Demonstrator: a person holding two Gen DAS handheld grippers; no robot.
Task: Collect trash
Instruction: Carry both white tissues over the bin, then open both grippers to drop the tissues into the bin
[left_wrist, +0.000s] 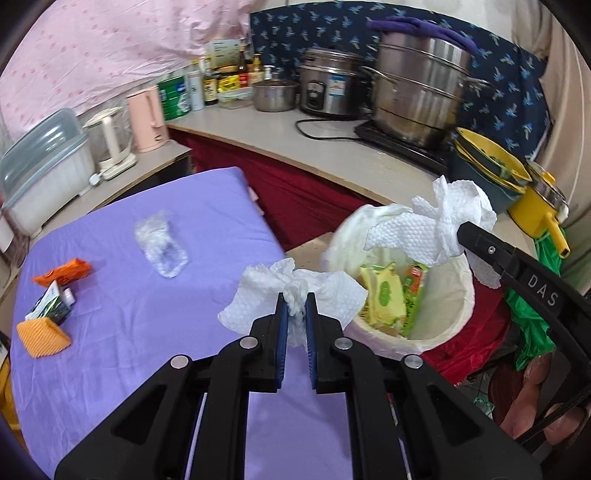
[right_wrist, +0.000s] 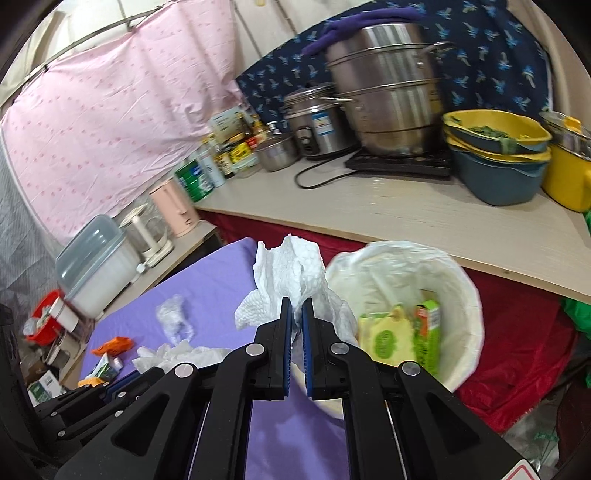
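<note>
Matt purple cloth on the table (left_wrist: 129, 314), embossed white paper towel (left_wrist: 295, 295), thin glossy plastic liner in the bin (right_wrist: 469, 295), shiny brushed metal steamer pot (left_wrist: 417, 92), clear crinkled plastic wrapper (left_wrist: 162, 247).

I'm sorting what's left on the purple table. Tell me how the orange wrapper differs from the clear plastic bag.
The orange wrapper is opaque and vivid; the clear plastic bag is see-through and pale. The wrapper lies near the table's left edge, close beside a small carton; the bag lies alone nearer the middle. The wrapper looks smaller and flatter; the bag is puffier and crumpled. Both rest loose on the purple table, not yet in the bin.
</note>
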